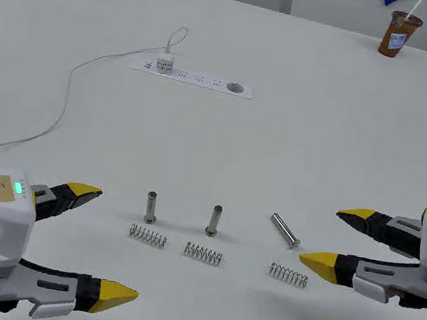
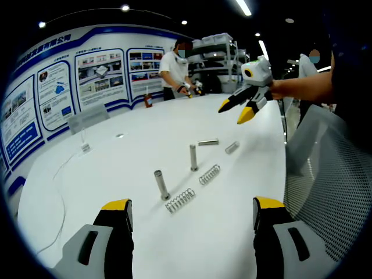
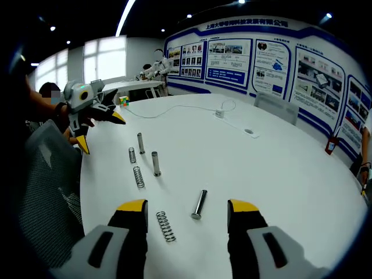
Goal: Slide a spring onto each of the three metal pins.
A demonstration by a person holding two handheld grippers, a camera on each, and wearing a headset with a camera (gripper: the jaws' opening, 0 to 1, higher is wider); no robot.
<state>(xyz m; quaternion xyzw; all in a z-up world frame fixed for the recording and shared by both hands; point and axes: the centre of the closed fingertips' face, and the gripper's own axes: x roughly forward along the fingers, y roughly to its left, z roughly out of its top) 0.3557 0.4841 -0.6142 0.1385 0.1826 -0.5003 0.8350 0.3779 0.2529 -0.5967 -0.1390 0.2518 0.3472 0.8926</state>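
White tabletop (image 1: 294,155) holds a left pin (image 1: 151,206) and middle pin (image 1: 214,220) standing upright, a right pin (image 1: 285,230) lying flat, and three springs (image 1: 203,253) loose just before them. Left gripper (image 1: 119,243) and right gripper (image 1: 318,236) flank them, jaws spread, empty.

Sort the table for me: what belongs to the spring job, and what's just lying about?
Job: left standing pin, middle standing pin, fallen pin, left spring, middle spring, right spring.
Lying about: power strip, white cable, drink cup.
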